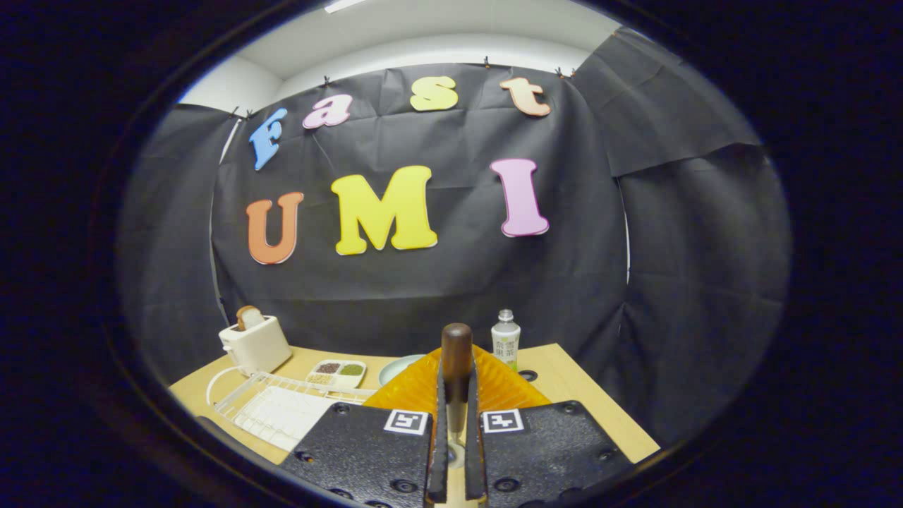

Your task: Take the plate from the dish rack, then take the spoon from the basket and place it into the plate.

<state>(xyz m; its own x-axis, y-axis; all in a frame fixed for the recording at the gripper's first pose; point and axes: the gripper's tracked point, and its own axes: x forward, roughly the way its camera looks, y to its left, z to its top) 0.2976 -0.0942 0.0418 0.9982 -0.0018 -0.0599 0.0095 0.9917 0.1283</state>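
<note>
My gripper [456, 395] is shut on the spoon [456, 349], whose dark brown wooden handle stands up between the two fingertips while its metal shaft runs down between the fingers. Just beyond the fingers is the orange ribbed basket [504, 384]. A pale plate [398, 367] lies flat on the table to the left of the basket, partly hidden by it. The white wire dish rack [279, 409] sits on the table to the left of my fingers.
A white toaster [255, 344] with a slice of bread stands at the table's far left. A small divided dish of grains [337, 372] lies behind the rack. A white bottle [505, 340] stands behind the basket. The wooden table [585, 402] ends close on the right.
</note>
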